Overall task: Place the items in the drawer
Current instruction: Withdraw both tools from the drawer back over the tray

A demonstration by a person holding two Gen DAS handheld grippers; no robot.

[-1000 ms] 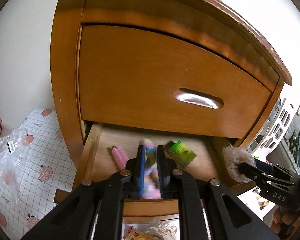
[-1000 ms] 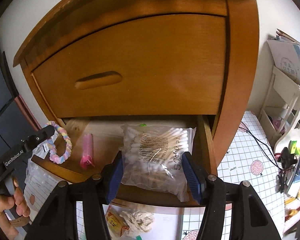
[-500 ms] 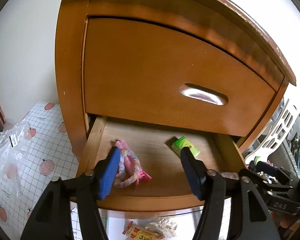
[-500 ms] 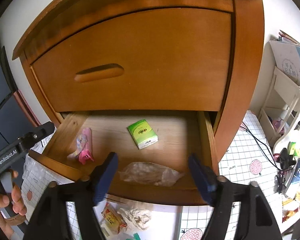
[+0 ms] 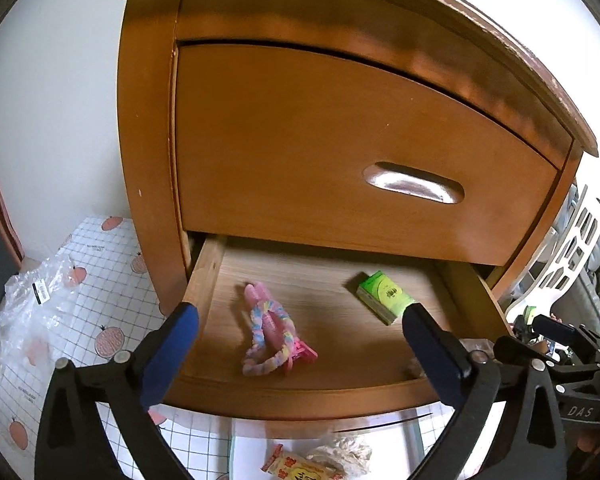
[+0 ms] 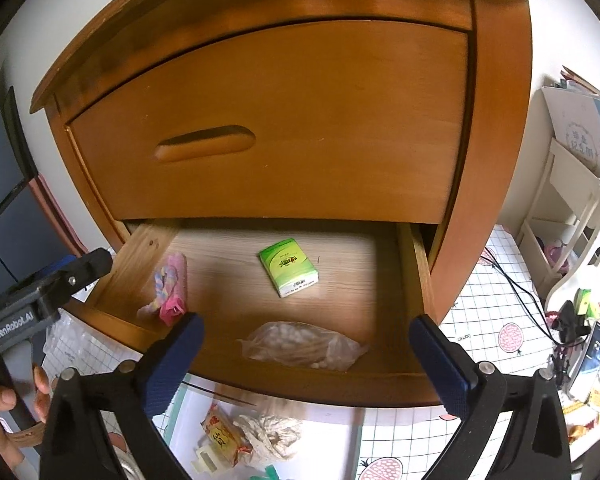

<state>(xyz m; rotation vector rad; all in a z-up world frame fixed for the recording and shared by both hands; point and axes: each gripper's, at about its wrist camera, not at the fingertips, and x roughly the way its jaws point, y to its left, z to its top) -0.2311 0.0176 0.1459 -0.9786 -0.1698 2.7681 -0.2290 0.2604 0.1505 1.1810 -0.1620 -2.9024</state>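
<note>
Nearest each lens, both pairs of blue pads stand spread wide with nothing between them: the left gripper and the right gripper have just been opening, and each is released and empty. Just below the fingers, outside the drawer, a snack packet and a crumpled wrapper lie on the gridded floor mat, which reads as the likely supply for the next pick.

Beyond the pads, the drawer stands pulled out under the closed upper drawer front. Inside it, the bag of cotton swabs lies against the front wall, straight ahead of the right gripper and long axis crosswise. The pastel hair tie and pink clip lie together ahead of the left gripper, running front to back. Farther in, the green tissue pack rests flat near the middle, angled, apart from the rest.

Both grippers point downward into the drawer mouth, side by side; the left is nearer the hair tie, the right nearer the bag. My judgement is that the remaining items sit below and behind the fingertips, so either hand would have to draw back and dip.
</note>
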